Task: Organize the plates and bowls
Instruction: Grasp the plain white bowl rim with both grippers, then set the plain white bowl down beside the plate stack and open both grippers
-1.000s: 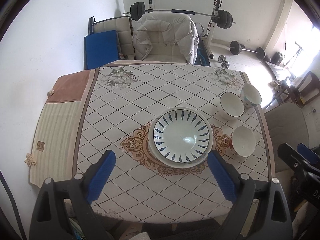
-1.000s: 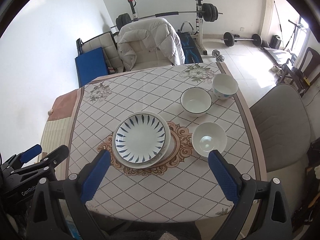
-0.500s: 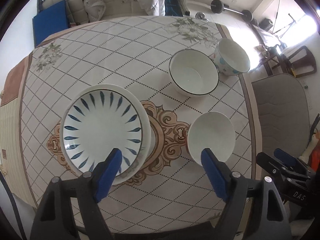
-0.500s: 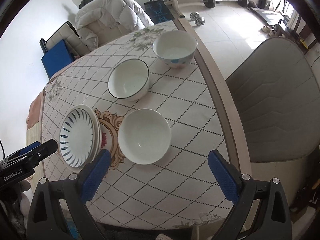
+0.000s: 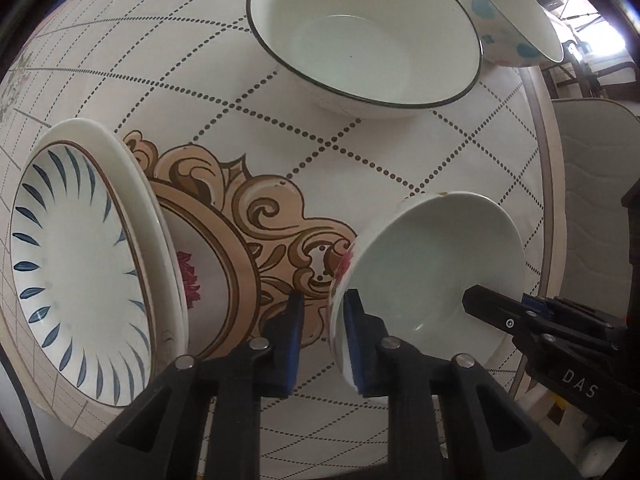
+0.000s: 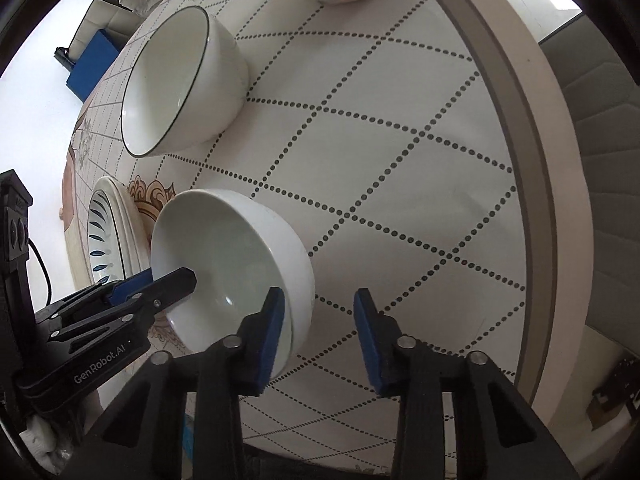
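Table [image 6: 400, 160]: you dropped both grippers from well above it to the near bowl [image 5: 432, 264]. Left gripper [image 5: 320, 344] and right gripper [image 6: 316, 332] each straddled its rim, jaws narrowed but not clenched. Lift looked imminent.

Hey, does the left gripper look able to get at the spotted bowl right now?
Probably not directly: the left gripper straddles the plain white bowl at its rim, and the black-rimmed bowl sits between it and the spotted bowl.
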`<state>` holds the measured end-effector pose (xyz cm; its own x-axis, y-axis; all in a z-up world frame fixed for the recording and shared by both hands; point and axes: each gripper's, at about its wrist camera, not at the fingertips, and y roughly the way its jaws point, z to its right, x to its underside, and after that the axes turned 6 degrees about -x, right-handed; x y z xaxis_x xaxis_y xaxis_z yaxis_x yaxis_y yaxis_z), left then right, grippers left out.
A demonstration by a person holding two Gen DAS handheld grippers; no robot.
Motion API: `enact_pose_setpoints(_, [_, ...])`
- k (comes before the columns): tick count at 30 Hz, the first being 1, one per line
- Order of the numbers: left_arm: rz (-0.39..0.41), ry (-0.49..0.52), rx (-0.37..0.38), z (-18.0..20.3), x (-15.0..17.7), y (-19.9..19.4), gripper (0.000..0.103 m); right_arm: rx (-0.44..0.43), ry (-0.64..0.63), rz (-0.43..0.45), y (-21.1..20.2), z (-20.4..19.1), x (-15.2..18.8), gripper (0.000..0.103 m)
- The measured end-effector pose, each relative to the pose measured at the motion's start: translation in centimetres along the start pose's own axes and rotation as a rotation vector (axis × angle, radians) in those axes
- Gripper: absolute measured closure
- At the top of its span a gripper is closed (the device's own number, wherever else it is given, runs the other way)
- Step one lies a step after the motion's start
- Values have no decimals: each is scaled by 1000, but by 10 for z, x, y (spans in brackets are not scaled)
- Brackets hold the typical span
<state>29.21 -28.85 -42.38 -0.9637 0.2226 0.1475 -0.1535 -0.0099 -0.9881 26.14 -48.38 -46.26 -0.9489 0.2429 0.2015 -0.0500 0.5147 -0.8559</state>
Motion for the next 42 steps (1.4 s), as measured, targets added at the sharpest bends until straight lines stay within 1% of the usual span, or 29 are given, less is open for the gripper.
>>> enact_pose_setpoints(1, [2, -2, 10, 0, 1, 1, 92, -14, -5, -4, 3, 0, 0, 84])
enact_pose_setpoints(2, [4, -5, 18, 1, 2, 1, 96, -18, -10, -7, 5, -2, -1, 87])
enact_pose_setpoints(3, [8, -4, 11, 2, 3, 0, 96, -8, -14, -4, 6, -4, -2, 91])
enact_pose_setpoints(5, [21, 0, -10, 4, 4, -2, 96, 15, -23, 6, 7, -10, -4, 91])
enact_pose_setpoints(7, [28, -9, -11, 2, 3, -5, 96, 25, -28, 13, 5, -15, -8, 91])
enact_pose_setpoints(10, [30, -18, -2, -3, 1, -9, 96, 25, -40, 12, 5, -26, -15, 91])
enact_pose_setpoints(15, [38, -30, -12, -12, -7, -14, 96, 32, -66, 4, 2, -39, -27, 91])
enact_pose_setpoints(21, [37, -40, -30, -19, -6, -13, 96, 31, -85, -14, 0, -45, -32, 91])
enact_pose_setpoints(23, [34, -47, -31, -17, -4, -10, 96, 34, -90, -18, 1, -46, -31, 91])
enact_pose_setpoints(24, [31, -50, -33, -25, -10, -15, 96, 34, -92, -20, 3, -48, -31, 91])
enact_pose_setpoints(27, [25, -59, -32, -27, -9, -12, 96, 34, -92, -25, 5, -48, -31, 91])
enact_pose_setpoints(30, [18, -60, -32, -41, -18, -13, 96, 33, -89, -33, 10, -51, -32, 91])
enact_pose_setpoints(34, [3, -70, -32, -47, -20, -11, 95, 31, -85, -40, 11, -51, -32, 91])
enact_pose_setpoints(37, [-11, -78, -33, -43, -26, -9, 94, 36, -82, -42, 11, -51, -33, 91])
enact_pose_setpoints(40, [-21, -101, -19, -46, -30, -9, 94, 33, -71, -51, 11, -52, -34, 91])
enact_pose_setpoints(42, [-27, -122, -4, -52, -26, -13, 90, 30, -68, -53, 8, -52, -34, 91])
